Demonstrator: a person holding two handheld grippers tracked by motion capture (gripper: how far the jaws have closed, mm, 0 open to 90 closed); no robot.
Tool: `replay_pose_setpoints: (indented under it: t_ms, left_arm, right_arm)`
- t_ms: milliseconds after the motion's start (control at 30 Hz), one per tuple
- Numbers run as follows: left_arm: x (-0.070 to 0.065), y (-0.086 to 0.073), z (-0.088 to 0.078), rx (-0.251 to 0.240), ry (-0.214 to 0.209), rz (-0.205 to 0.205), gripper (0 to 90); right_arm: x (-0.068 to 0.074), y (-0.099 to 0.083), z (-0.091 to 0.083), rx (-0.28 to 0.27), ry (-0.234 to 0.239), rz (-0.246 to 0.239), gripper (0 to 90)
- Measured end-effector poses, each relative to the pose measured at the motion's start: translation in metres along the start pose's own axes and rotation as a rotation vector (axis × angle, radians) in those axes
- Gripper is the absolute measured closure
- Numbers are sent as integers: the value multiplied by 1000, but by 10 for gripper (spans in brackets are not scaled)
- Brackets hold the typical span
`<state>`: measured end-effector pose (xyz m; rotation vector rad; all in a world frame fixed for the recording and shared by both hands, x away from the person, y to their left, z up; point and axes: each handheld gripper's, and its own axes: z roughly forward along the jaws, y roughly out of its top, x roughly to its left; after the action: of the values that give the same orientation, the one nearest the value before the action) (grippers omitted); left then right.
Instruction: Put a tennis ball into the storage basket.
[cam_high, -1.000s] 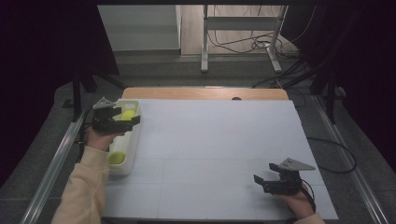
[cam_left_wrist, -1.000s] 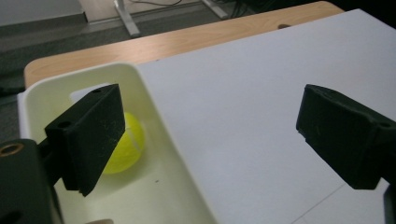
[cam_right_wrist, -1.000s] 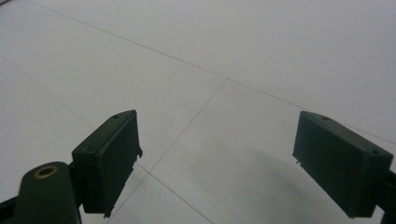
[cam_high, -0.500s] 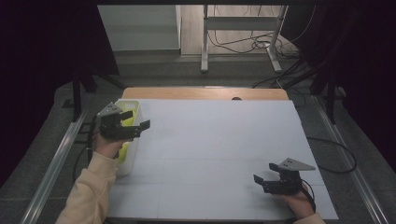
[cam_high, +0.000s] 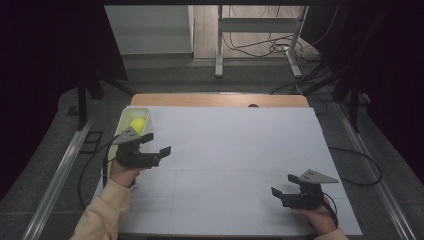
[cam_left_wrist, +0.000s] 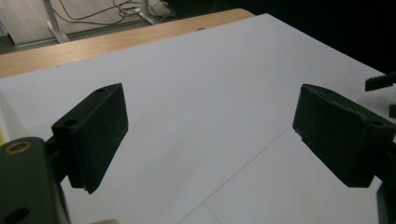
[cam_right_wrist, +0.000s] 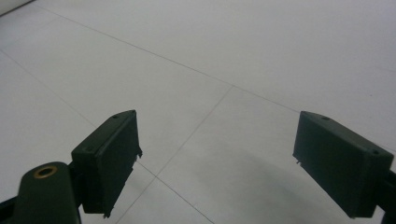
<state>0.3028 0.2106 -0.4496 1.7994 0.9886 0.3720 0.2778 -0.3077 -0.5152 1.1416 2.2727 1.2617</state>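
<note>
A yellow-green ball (cam_high: 138, 123) lies in the far end of a pale tray (cam_high: 123, 123) at the table's left edge. My left gripper (cam_high: 159, 144) hovers just near and right of the tray, pointing right across the white tabletop. Its jaws have closed a little within the last second but stand open, and nothing is between them (cam_left_wrist: 210, 135). My right gripper (cam_high: 283, 185) rests at the near right of the table, also open with nothing between its jaws (cam_right_wrist: 215, 158), and points left. Its jaw tips show in the left gripper view (cam_left_wrist: 382, 85).
The white tabletop (cam_high: 235, 145) has faint seam lines, and a wooden strip (cam_high: 215, 100) runs along its far edge. Beyond it are a metal stand's legs (cam_high: 218, 65) and cables on the floor. Dark curtains hang on both sides.
My left gripper has moved from over the tray's far end toward the person and a little right, out over the table. The ball in the tray is now uncovered. The right gripper has stayed put.
</note>
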Motion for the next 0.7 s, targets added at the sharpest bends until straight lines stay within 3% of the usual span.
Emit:
replay_pose_setpoints:
  t_ms: [133,533,633,700]
  left_arm:
    - [-14,-10,3,24,1,34,111]
    - [-37,-42,2,62,-11,55,110]
    - [-47,-51,-1,68,25,106,114]
    - [-50,-53,-2,73,12,112,115]
  right_arm:
    - [0,0,-1,-7,4,-4,149]
    - [1,0,-1,-11,9,-6,149]
    - [1,1,0,-8,8,-8,149]
    - [1,1,-1,-9,9,-8,149]
